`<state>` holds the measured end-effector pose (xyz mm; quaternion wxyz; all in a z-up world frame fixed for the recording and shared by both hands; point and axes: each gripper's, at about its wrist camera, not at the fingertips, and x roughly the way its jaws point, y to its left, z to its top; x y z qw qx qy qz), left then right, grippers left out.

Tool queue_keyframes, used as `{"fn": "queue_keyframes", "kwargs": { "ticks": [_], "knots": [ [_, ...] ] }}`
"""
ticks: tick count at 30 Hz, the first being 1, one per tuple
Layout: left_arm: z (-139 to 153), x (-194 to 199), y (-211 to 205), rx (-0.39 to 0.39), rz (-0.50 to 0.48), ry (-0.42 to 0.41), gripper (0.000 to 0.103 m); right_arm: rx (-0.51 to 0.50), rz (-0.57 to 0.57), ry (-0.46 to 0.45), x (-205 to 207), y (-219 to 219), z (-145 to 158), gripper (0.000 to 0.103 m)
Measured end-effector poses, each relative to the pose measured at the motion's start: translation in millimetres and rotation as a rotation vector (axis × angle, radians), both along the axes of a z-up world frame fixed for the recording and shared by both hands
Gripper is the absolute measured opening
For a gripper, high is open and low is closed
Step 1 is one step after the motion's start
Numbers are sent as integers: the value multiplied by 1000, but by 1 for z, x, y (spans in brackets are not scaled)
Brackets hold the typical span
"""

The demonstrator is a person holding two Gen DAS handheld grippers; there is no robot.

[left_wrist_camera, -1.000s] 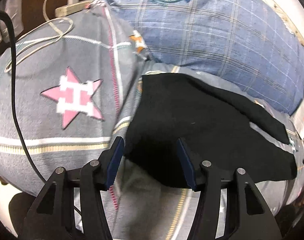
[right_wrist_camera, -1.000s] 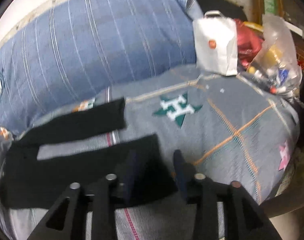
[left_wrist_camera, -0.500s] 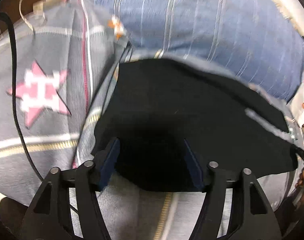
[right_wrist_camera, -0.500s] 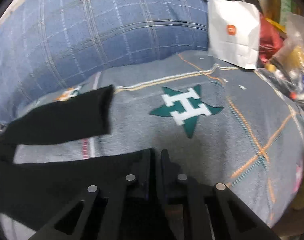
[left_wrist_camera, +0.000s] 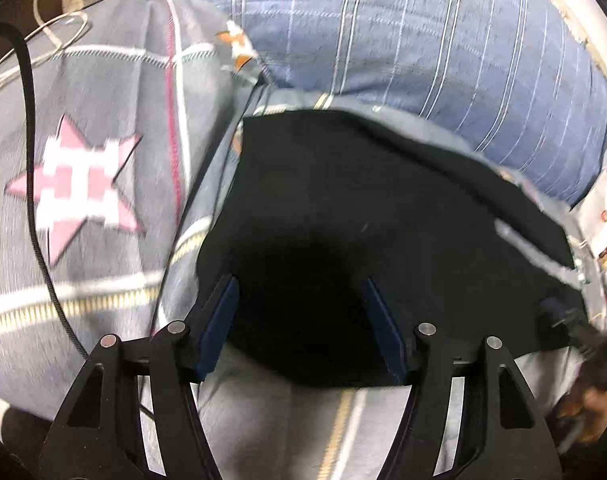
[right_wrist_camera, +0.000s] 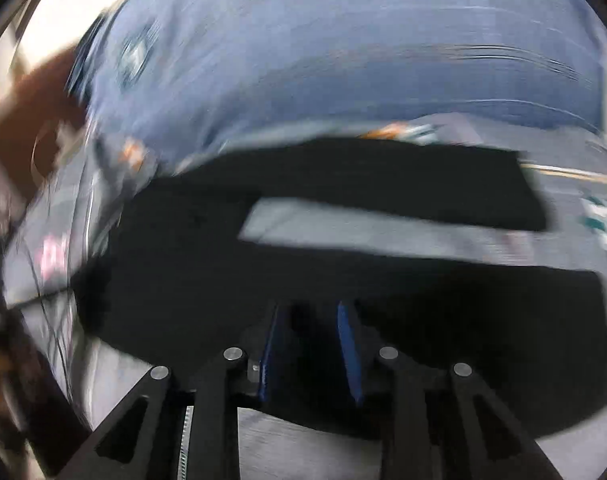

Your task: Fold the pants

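Black pants (left_wrist_camera: pixel 363 216) lie flat and matte on a grey quilted bedspread (left_wrist_camera: pixel 115 80), legs parted in a V.
Left gripper (left_wrist_camera: pixel 299 312) straddles the waist end, jaws released; right gripper (right_wrist_camera: pixel 309 328), blurred, has just been opening over the near leg, cloth between the jaws unpinched. Blue plaid pillow (left_wrist_camera: pixel 423 40) borders behind.
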<state>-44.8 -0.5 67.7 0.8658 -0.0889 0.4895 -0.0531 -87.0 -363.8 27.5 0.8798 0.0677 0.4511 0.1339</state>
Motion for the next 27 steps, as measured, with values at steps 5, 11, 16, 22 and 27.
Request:
{"fn": "queue_keyframes", "kwargs": {
  "ticks": [5, 11, 16, 22, 27],
  "knots": [
    [11, 38, 3, -89, 13, 25, 72, -86, 72, -62, 8, 24, 16, 30],
    [9, 89, -5, -109, -1, 64, 72, -83, 204, -187, 60, 46, 53, 46],
    [1, 132, 2, -191, 50, 137, 72, -169, 329, -188, 119, 64, 55, 47],
    [-6, 176, 1, -269, 131, 192, 72, -244, 465, -182, 158, 86, 45, 47],
    [-25, 199, -10, -266, 188, 265, 72, -273, 565, -169, 167, 97, 36, 52]
  ]
}}
